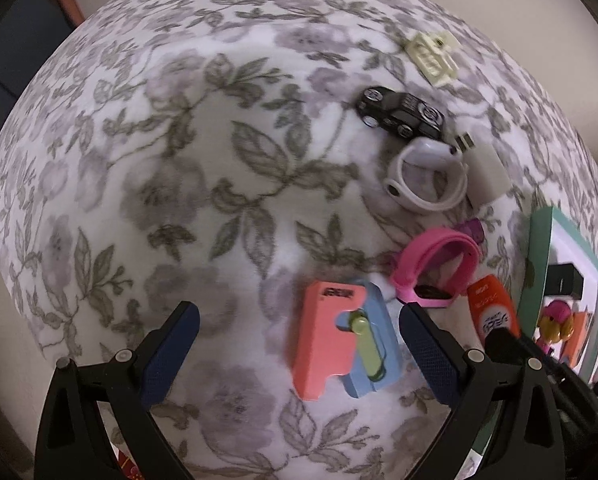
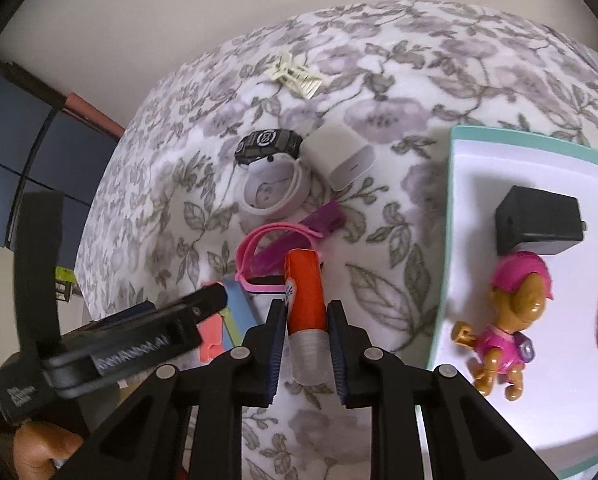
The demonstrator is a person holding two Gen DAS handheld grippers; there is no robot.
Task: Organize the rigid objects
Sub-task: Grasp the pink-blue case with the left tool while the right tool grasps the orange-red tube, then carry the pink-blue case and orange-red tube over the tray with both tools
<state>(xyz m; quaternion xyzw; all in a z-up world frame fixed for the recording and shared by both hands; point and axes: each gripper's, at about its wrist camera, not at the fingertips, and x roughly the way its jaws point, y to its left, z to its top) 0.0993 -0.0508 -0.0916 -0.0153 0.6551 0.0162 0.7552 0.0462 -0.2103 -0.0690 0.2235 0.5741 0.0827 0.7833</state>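
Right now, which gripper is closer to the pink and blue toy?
Left. The left gripper is open right over the pink and blue toy, its fingers on either side. The right gripper sits off to one side, shut on the orange tube.

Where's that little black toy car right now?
The toy car lies on the floral cloth, upper right in the left wrist view, touching the white ring, with the cream clip beyond it.

no legible text; blurred print on orange tube (image 2: 305, 300) and salmon case (image 1: 325, 340)
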